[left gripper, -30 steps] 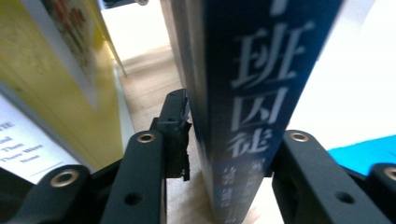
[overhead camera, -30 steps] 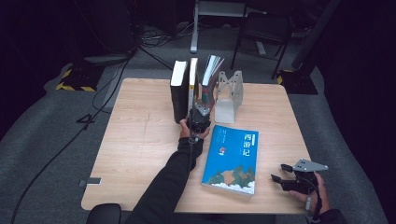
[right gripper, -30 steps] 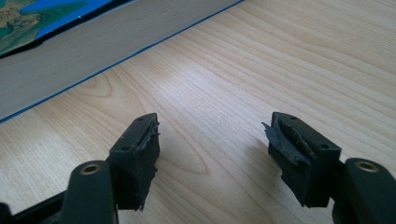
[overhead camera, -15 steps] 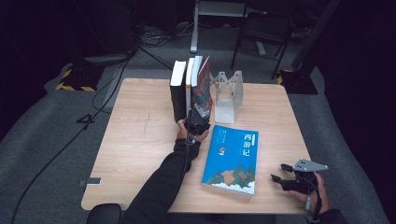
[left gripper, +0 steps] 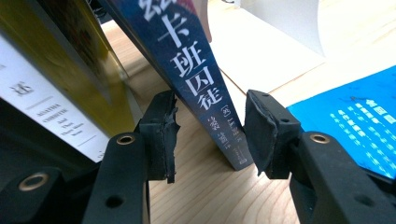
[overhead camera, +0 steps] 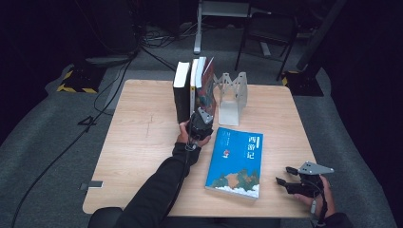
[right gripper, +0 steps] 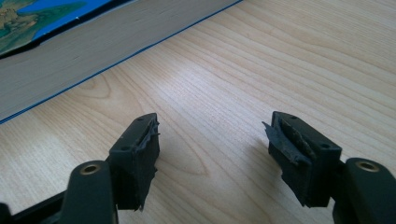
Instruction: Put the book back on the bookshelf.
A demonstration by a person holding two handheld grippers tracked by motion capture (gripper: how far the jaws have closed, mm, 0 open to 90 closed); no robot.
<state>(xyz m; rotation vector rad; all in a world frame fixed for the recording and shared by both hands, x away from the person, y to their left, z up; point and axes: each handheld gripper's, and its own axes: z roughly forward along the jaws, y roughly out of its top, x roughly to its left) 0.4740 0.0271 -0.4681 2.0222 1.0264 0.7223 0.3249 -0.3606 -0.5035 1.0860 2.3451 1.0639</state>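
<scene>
A wooden table (overhead camera: 142,142) is seen from above, with a person's forearms reaching in from the bottom edge. Near the table's far edge, three books stand upright in a row. The left gripper (overhead camera: 201,124) sits at the foot of the rightmost one, a dark-spined book (overhead camera: 207,90) that tilts to the right, away from its neighbours.

In the left gripper view, this dark-spined book (left gripper: 198,79) runs diagonally up between the two black jaws. The jaws are spread a little wider than the spine. The right pad (left gripper: 261,135) is at or very near the spine's lower corner, and a gap shows on the left side. The book's bottom edge rests on the wood. Just to its left stand a yellow-covered book (left gripper: 79,42) and a white-spined book (left gripper: 42,112), crowding that side of the gripper.

To the right of the row stands a white bookend (overhead camera: 232,92), close to the tilted book. A blue book (overhead camera: 236,161) lies flat on the table just right of the left gripper.

The right gripper (overhead camera: 290,183) rests near the table's front right corner, well apart from the standing books. In the right gripper view its jaws are spread wide over bare wood and hold nothing, with the blue book's page edge (right gripper: 93,51) ahead of them.
</scene>
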